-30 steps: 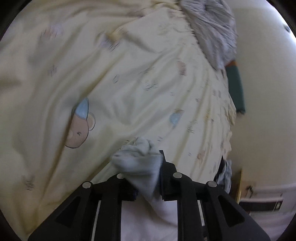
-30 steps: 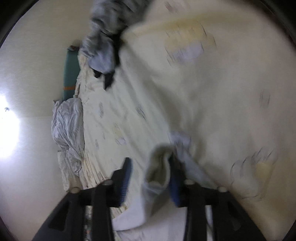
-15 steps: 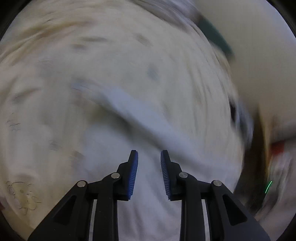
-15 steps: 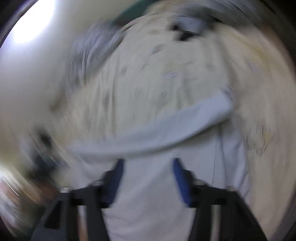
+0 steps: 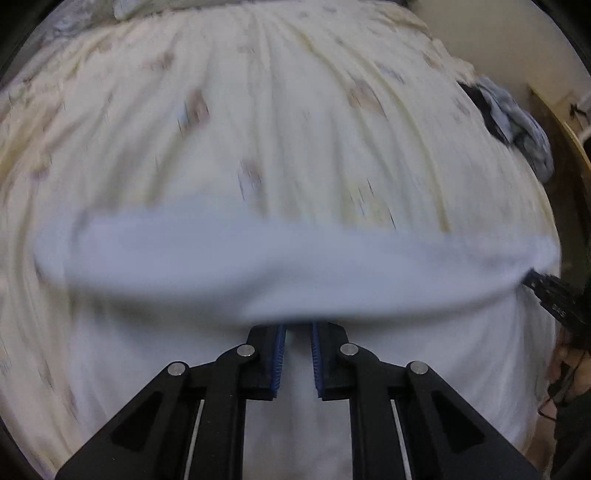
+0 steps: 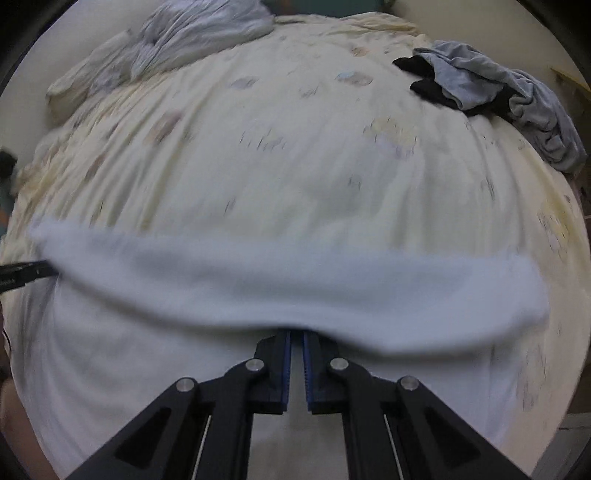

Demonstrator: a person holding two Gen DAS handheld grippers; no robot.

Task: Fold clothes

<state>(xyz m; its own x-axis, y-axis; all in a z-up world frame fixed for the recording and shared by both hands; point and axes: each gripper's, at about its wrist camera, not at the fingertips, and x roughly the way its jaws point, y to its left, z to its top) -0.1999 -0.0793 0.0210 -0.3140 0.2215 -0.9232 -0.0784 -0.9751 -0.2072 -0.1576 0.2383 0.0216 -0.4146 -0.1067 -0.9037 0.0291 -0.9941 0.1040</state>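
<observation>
Jaws on my left gripper (image 5: 297, 354) are narrowing, a slim gap left between the blue pads, and the folded edge of the white garment (image 5: 295, 266) sits right at their tips; through the blur I cannot tell whether they pinch it. On my right gripper (image 6: 296, 363) the jaws are closing too, nearly together, and the same white garment (image 6: 295, 288) crosses their tips as a blurred band, so I cannot say if cloth is caught there. I see the garment spread on the bed (image 6: 295, 166), over a cream sheet with small printed figures. Far across the bed lies a heap of grey and black clothes (image 6: 491, 92), and a crumpled pale grey blanket (image 6: 192, 33) lies at the far edge. No containers show in either view.
</observation>
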